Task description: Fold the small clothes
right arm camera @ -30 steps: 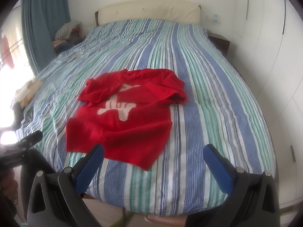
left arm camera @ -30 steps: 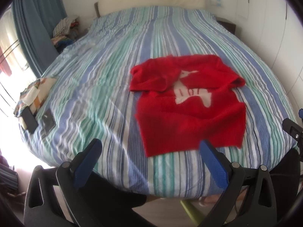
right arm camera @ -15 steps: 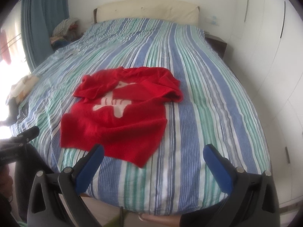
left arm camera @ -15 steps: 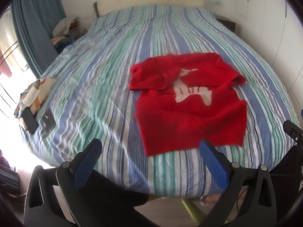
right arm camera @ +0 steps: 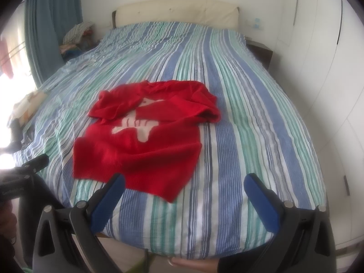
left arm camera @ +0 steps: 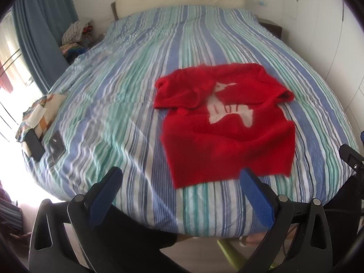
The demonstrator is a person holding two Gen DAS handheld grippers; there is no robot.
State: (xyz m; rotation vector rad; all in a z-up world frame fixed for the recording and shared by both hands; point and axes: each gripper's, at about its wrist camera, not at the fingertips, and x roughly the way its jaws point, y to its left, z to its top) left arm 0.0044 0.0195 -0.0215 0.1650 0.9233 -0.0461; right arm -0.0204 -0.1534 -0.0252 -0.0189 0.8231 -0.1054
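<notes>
On the striped bed (left arm camera: 127,113), toward its near edge, your red sweater (left arm camera: 227,136) lies crumpled, sleeves folded inward. Your left gripper (left arm camera: 182,177) and right gripper (right arm camera: 184,182) hover over that edge, jaws wide, holding nothing.

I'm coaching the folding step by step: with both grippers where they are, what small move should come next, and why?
Probably lower both toward the near hem of the red sweater. The left gripper and right gripper are open and hold nothing, above the striped bed edge, while the sweater lies flat with its sleeves already folded in.
</notes>
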